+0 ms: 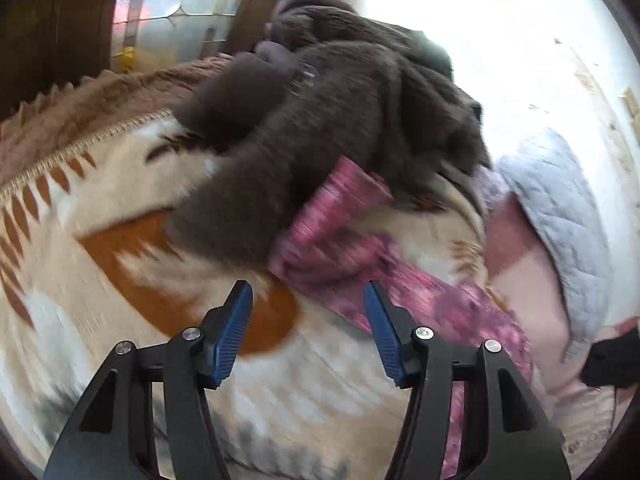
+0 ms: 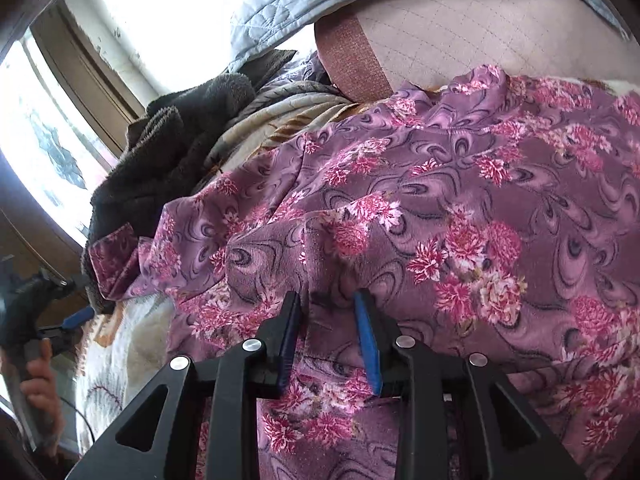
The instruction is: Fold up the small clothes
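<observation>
Between the fingers of the right gripper [image 2: 327, 300] a raised fold of the floral purple garment [image 2: 460, 208] is standing up, and the blue pads are sitting partly apart on either side of it; whether they are pressing on the cloth cannot be told. The garment is spreading ahead of those fingers and off to their right, lying over a patterned cream and orange blanket [image 1: 120, 264]. Beyond its far edge a dark brown fleece garment [image 2: 160, 152] is lying in a heap to the upper left, and a pale blue quilt [image 2: 280, 4] is lying at the top. At the left edge, a hand [image 2: 38, 384] is holding the other tool. In the blurred left wrist view, the left gripper [image 1: 308, 292] is hovering with its fingers wide apart and nothing between them; the floral cloth is lying just ahead of its right fingertip, with the brown fleece heaped further ahead.
</observation>
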Demonstrator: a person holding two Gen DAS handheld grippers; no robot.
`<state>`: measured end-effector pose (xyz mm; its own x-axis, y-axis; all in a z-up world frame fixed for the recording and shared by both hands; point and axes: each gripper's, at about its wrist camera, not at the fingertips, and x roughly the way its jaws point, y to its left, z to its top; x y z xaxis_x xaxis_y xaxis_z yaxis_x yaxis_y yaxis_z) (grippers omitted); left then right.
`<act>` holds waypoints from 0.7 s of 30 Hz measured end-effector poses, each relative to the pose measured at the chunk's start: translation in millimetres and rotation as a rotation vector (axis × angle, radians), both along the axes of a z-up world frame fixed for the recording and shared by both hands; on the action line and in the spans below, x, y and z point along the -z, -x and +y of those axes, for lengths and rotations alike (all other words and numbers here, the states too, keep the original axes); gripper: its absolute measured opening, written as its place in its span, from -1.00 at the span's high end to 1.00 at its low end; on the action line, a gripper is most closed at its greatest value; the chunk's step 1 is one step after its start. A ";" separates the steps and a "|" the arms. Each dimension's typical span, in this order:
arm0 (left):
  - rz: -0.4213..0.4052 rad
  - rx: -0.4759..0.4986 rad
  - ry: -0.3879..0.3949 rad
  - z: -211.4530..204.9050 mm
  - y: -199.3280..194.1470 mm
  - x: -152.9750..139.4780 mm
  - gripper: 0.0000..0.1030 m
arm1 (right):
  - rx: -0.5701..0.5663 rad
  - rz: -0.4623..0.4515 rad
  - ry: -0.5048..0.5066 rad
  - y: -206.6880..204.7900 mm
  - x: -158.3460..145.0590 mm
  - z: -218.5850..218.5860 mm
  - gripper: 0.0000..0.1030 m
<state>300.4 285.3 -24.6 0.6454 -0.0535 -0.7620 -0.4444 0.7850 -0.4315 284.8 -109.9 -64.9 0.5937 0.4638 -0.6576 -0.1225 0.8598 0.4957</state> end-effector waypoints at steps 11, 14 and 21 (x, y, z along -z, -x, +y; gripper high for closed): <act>0.110 0.036 -0.091 16.5 -62.0 19.2 -0.16 | 0.001 -0.006 -0.035 0.7 1.6 -4.9 0.42; 0.125 0.059 -0.085 17.8 -65.0 16.1 0.54 | 0.002 -0.007 -0.045 0.5 2.6 -5.8 0.42; 0.061 0.071 0.099 19.8 -39.9 -7.8 0.68 | 0.003 -0.007 -0.052 -0.1 2.6 -6.0 0.42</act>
